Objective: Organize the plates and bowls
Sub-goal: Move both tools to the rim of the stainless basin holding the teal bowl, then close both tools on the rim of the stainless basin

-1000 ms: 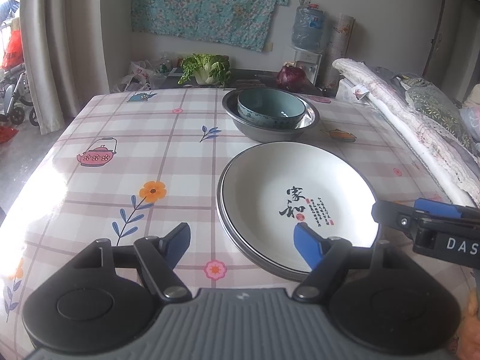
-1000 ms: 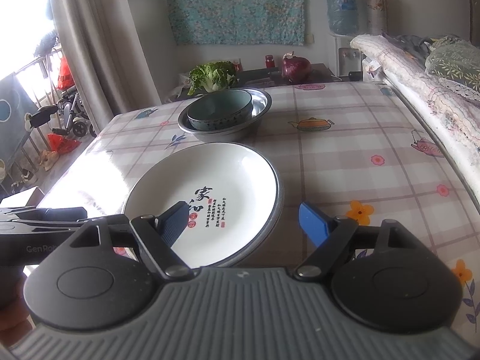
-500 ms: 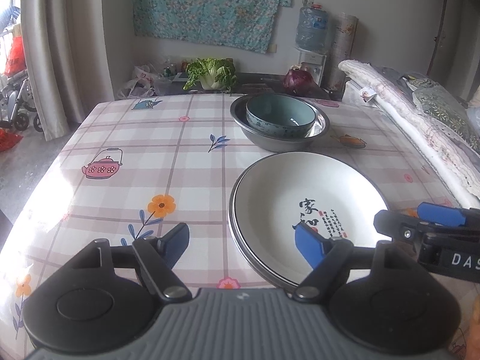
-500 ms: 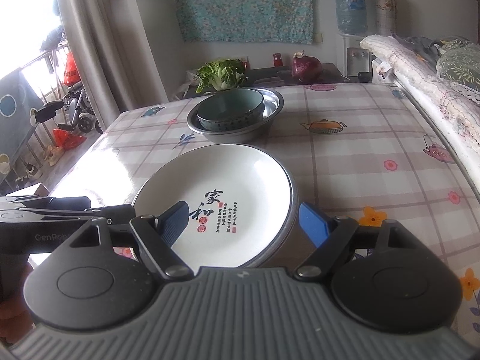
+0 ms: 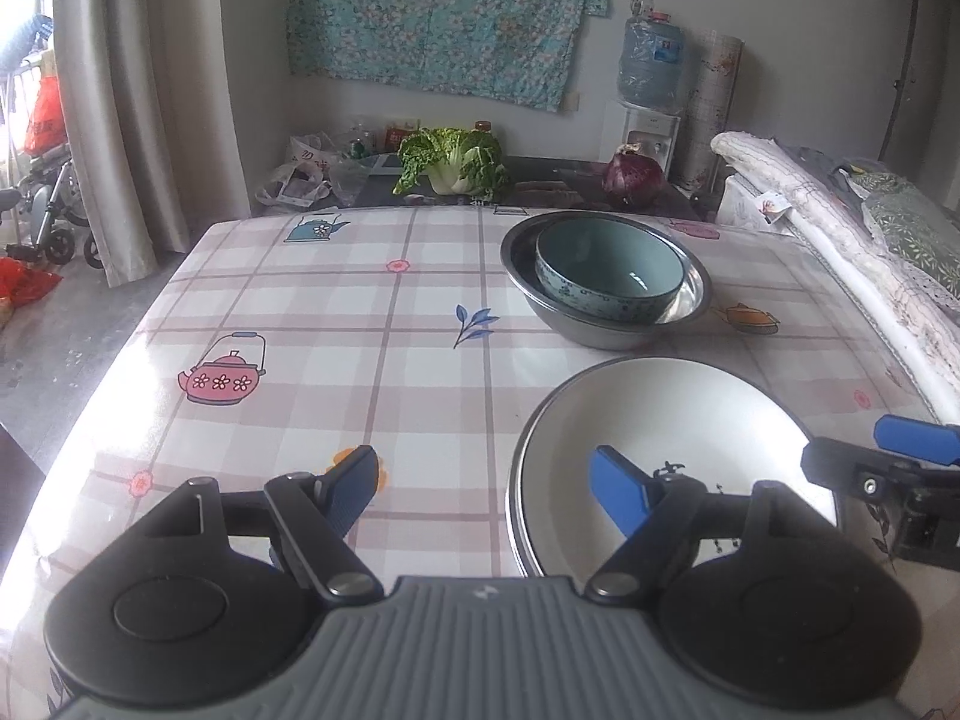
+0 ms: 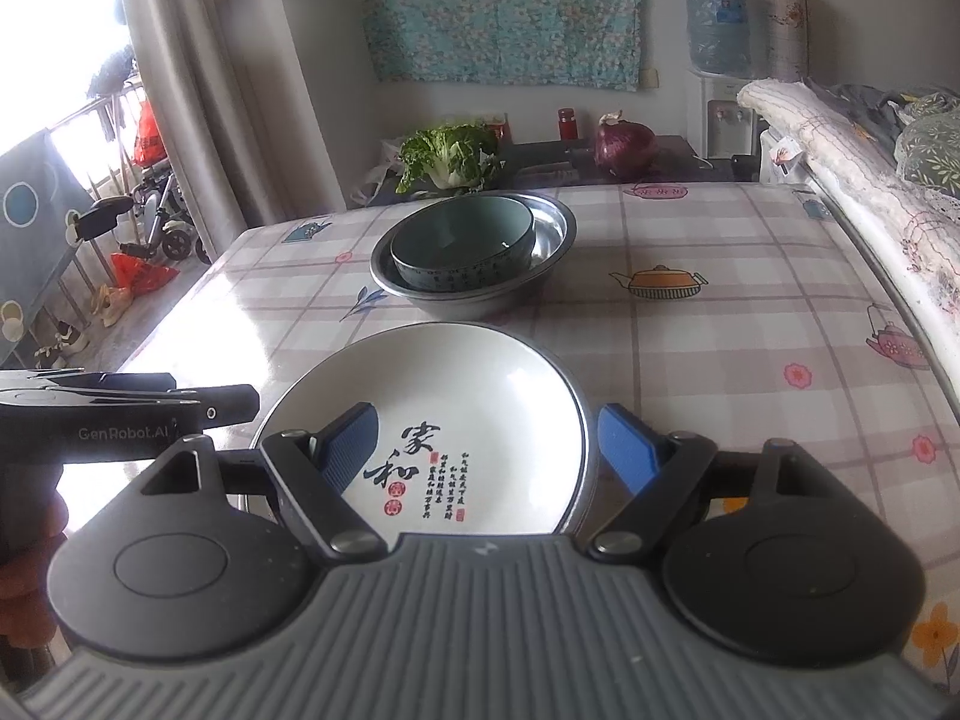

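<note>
A white plate with black calligraphy (image 5: 660, 420) (image 6: 444, 396) lies stacked on a second plate at the near side of the checked tablecloth. Beyond it a teal bowl (image 5: 606, 270) (image 6: 462, 240) sits inside a steel basin (image 5: 690, 294) (image 6: 555, 228). My left gripper (image 5: 483, 468) is open and empty, its right finger over the plate's left rim. My right gripper (image 6: 489, 426) is open too, straddling the plate's near right part without touching it. Each gripper shows at the side of the other's view: right gripper (image 5: 864, 456), left gripper (image 6: 228, 402).
A cabbage (image 5: 450, 165) and a purple onion (image 5: 633, 177) lie on a dark side table behind the tablecloth. Folded bedding (image 5: 840, 228) runs along the table's right edge. A curtain (image 5: 150, 120) and a drop to the floor are on the left.
Both views have shifted: in the left wrist view the plate and the basin slid to the right and the plate sits lower. Both grippers stayed open and empty.
</note>
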